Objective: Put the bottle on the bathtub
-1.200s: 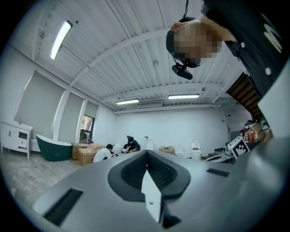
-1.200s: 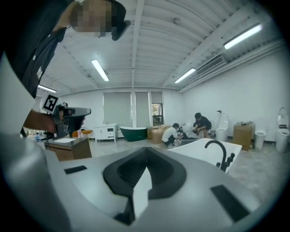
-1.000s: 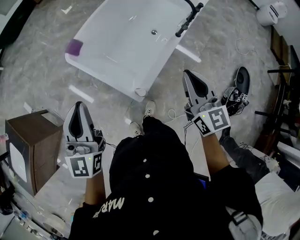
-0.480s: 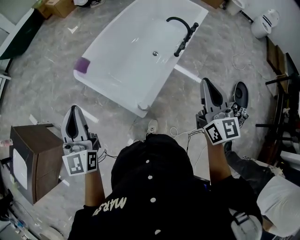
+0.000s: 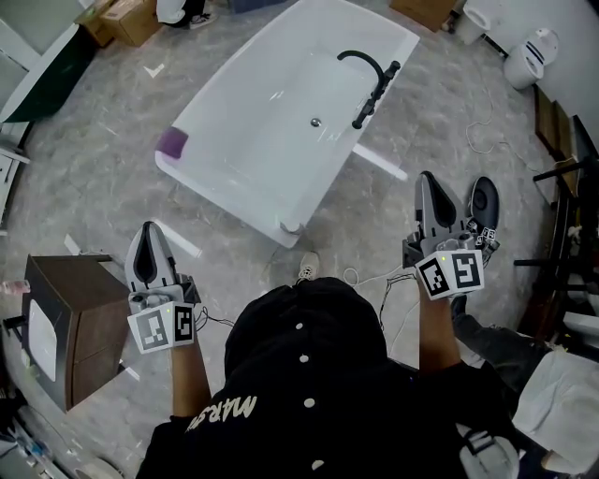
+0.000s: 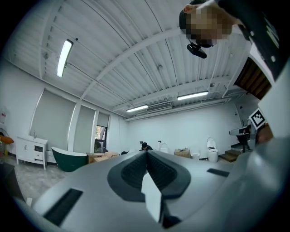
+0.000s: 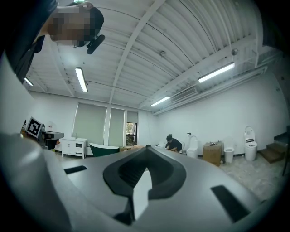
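The white bathtub [image 5: 253, 140] lies on the marble floor ahead of me, with a black faucet [image 5: 367, 73] on its right rim. A purple object [image 5: 171, 142] sits on its left end and a small whitish round object [image 5: 290, 225] on its near corner; I cannot tell whether either is the bottle. My left gripper [image 5: 148, 231] is held out on the left, short of the tub, shut and empty. My right gripper [image 5: 427, 178] is on the right, beside the tub's near end, also shut and empty. Both gripper views point up at the ceiling, with the jaws pressed together in each [image 6: 146, 152] [image 7: 147, 147].
A brown cabinet [image 5: 65, 318] stands by my left arm. A black shoe [image 5: 483, 200] and cables lie near the right gripper. Cardboard boxes [image 5: 122, 17] and a toilet [image 5: 530, 51] stand at the far edges. White strips [image 5: 379, 161] lie on the floor. A person [image 7: 173, 142] crouches far off.
The bathtub has slid down and right in the head view and more of the room shows beyond it. Both grippers stay shut; the right one sits lower and further right in the picture.
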`<state>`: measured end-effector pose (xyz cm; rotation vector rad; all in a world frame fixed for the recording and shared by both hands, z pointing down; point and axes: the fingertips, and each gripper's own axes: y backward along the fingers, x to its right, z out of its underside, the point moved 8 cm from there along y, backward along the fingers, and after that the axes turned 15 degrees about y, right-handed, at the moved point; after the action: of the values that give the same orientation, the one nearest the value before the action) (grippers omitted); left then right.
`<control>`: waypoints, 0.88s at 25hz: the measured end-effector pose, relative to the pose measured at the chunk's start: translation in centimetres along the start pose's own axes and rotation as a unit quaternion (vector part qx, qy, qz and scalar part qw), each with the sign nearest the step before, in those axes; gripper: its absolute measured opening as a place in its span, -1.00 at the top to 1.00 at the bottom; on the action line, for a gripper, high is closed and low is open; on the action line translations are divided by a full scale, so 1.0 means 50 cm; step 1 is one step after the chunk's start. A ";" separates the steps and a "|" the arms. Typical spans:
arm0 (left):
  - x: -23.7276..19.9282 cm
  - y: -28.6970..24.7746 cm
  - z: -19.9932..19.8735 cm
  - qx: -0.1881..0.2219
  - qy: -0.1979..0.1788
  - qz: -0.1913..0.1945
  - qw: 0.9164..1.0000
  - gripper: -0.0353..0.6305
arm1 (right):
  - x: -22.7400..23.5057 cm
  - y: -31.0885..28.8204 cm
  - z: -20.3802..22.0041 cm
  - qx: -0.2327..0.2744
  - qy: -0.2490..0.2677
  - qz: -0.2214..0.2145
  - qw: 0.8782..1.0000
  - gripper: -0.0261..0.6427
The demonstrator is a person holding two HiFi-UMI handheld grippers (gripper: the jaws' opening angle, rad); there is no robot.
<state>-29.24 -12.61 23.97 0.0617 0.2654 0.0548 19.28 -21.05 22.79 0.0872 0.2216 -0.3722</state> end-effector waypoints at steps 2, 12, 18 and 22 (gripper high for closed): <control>0.000 0.001 0.002 -0.001 0.001 -0.002 1.000 0.86 | -0.001 -0.001 0.003 -0.001 0.002 0.001 1.000 0.91; 0.013 -0.009 0.000 0.000 0.000 0.007 1.000 0.86 | -0.009 -0.019 0.006 -0.002 0.001 -0.007 1.000 0.91; 0.011 -0.008 0.003 0.000 0.001 0.008 1.000 0.86 | -0.016 -0.021 0.011 -0.003 0.001 -0.008 1.000 0.91; 0.010 -0.011 0.001 0.000 0.000 0.009 1.000 0.86 | -0.019 -0.027 0.013 -0.005 0.000 -0.010 1.000 0.91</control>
<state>-28.73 -13.14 23.83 0.0647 0.2657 0.0726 18.07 -22.04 23.60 0.0760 0.2237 -0.3917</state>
